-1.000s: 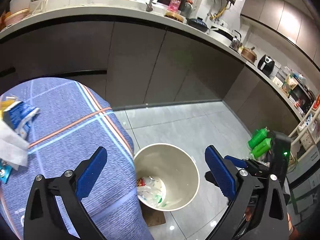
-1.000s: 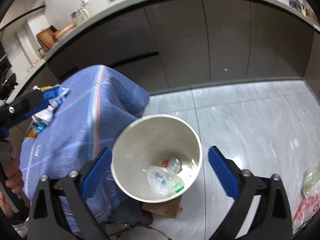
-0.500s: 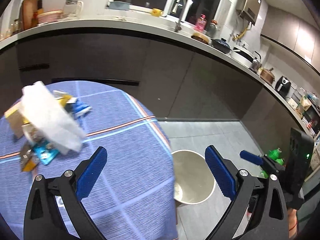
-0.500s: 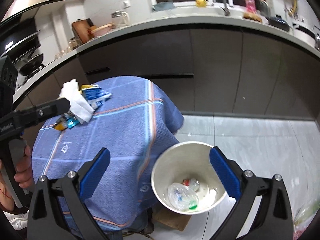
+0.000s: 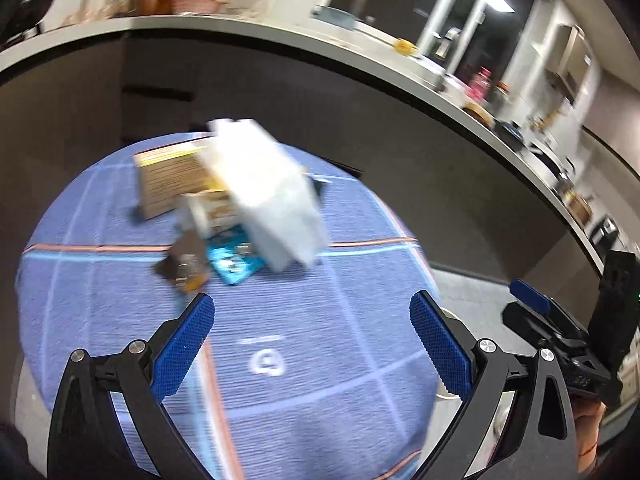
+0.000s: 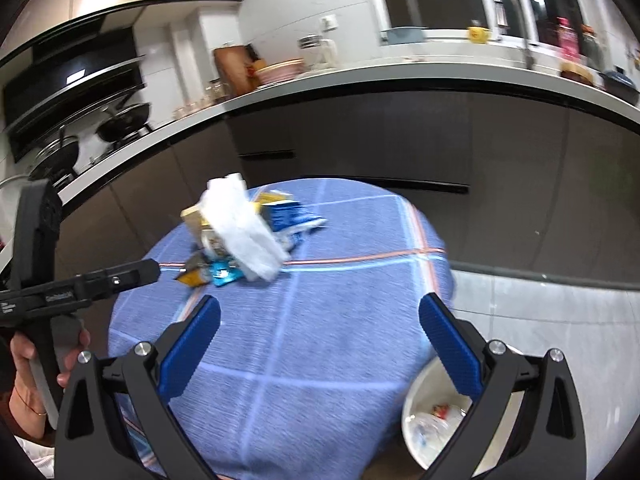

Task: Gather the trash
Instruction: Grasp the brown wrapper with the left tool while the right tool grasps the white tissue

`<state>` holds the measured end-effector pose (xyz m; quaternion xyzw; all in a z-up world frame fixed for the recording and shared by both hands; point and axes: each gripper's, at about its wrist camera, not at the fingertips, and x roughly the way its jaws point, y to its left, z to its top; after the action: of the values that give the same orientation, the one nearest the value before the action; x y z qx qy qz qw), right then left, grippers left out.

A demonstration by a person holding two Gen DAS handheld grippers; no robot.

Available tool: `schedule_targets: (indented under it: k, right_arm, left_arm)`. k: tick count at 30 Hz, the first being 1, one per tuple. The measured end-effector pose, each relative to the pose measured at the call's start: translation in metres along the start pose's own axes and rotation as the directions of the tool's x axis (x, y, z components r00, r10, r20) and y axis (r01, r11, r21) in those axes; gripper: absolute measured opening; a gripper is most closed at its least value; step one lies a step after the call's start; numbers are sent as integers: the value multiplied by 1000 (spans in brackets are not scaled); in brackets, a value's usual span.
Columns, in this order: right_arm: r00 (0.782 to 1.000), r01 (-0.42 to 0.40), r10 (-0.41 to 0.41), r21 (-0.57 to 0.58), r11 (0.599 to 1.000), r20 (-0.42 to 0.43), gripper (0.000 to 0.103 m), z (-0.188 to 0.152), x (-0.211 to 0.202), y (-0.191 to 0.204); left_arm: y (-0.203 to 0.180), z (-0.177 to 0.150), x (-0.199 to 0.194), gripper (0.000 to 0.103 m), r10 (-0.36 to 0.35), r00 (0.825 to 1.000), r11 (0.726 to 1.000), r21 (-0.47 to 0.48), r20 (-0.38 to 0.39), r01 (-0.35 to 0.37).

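Both the left gripper (image 5: 312, 344) and right gripper (image 6: 320, 346) are spread wide and empty, approaching the trash pile (image 5: 240, 204) at upper centre; next, select one piece for the bin (image 6: 436, 428) at lower right.

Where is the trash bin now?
In the right wrist view the trash bin stands on the floor at lower right, beside the blue tablecloth.

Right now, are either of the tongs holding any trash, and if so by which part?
Nothing is held. The left tongs and right tongs are both open and empty above the blue checked tablecloth; the white crumpled tissue lies untouched on the pile.
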<state>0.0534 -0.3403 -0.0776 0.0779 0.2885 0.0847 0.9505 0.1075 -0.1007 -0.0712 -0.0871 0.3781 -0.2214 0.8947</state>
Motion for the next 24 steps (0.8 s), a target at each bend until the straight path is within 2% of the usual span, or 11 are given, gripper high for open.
schedule_targets:
  k: [8,14,22,24]
  right_arm:
    - [998,-40,34,-105,994,-55,100,18,43,48]
    - [996,-45,34,-135,990,-87,100,24,75,68]
    - [990,-61,43,-135,989,-135,100,24,105,75]
    - [987,-66,47,-125,990,-151,100,25,111,75]
  left_arm:
    - [62,4,0,94,50,999,995,-89,7,-49]
    - [89,15,22,92,47,999,993,-105,-21,-49]
    - [100,30,64,73,12,995,995,-101,-94,-21]
    - [101,31,74,63,10,994,995,-97,-113,-21]
